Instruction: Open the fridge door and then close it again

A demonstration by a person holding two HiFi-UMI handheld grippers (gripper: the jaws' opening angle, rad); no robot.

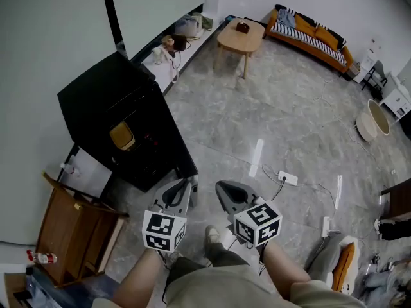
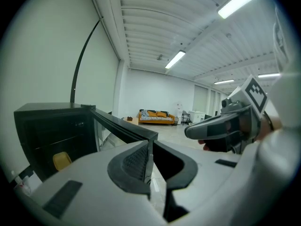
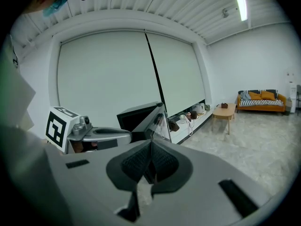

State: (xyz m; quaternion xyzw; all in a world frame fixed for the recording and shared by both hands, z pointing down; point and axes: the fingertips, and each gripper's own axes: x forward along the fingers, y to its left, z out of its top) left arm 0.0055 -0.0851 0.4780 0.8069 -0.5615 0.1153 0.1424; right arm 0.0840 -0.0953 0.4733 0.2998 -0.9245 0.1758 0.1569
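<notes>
A small black fridge (image 1: 106, 104) stands by the left wall, and a yellow thing (image 1: 122, 135) shows inside it. Its glass door (image 2: 127, 126) stands open, swung out toward me, with its free end (image 1: 187, 167) just ahead of my left gripper (image 1: 183, 183). That gripper (image 2: 151, 142) is shut, nothing between its jaws, clear of the door. My right gripper (image 1: 221, 186) hangs beside it on the right, also shut and holding nothing (image 3: 151, 142). In the right gripper view the fridge (image 3: 138, 113) sits beyond the left gripper (image 3: 124, 134).
A wooden cabinet (image 1: 77, 230) stands left of me, next to the fridge. Power strips and cables (image 1: 287, 178) lie on the grey floor to the right. Farther off are a low white shelf (image 1: 168, 59), a small wooden table (image 1: 241, 37) and an orange sofa (image 1: 311, 34).
</notes>
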